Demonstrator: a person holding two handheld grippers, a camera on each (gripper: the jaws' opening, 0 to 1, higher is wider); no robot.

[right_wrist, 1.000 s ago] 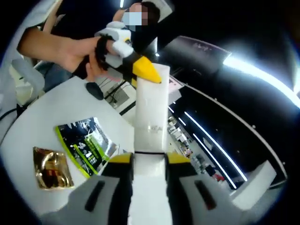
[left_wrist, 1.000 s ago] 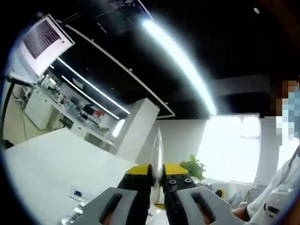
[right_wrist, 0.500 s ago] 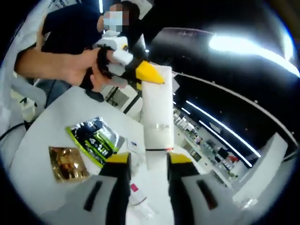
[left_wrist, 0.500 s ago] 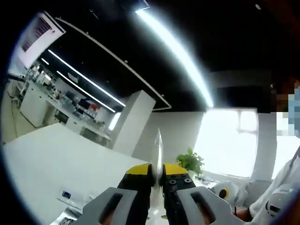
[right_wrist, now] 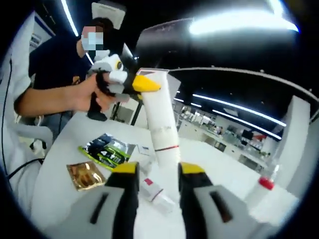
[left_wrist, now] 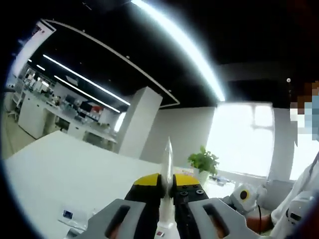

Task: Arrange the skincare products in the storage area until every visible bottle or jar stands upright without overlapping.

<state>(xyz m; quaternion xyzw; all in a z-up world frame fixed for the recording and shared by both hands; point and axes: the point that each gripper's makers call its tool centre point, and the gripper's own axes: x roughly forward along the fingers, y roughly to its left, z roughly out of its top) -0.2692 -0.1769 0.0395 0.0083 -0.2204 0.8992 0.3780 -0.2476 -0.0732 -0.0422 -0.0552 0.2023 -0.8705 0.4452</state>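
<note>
- In the left gripper view, the left tongs (left_wrist: 167,185) have their yellow-tipped jaws pressed nearly together, pinching the thin crimped end of a white tube (left_wrist: 168,158), seen edge-on as a pale blade rising between them.
- In the right gripper view that same white tube (right_wrist: 160,117) is held up off the white surface (right_wrist: 57,152), leaning a little, with a thin red band near its lower end.
- The left tongs (right_wrist: 147,83) come in from the left of that view and clamp the tube's top end, with a person's hand (right_wrist: 94,92) wrapped around the handle.
- The right tongs (right_wrist: 156,172) are spread; the tube's lower end dips between the two yellow tips. Whether either jaw touches it I cannot tell.
- On the surface below lie a green-and-black sachet (right_wrist: 105,149), a gold foil sachet (right_wrist: 86,175) just beside it, and a small white tube with a pink label (right_wrist: 156,189), lying on its side between the jaws.
- At the far right a white bottle with a red cap (right_wrist: 262,189) stands upright, blurred.
- In the left gripper view, a potted green plant (left_wrist: 203,162) stands in front of a bright window.
</note>
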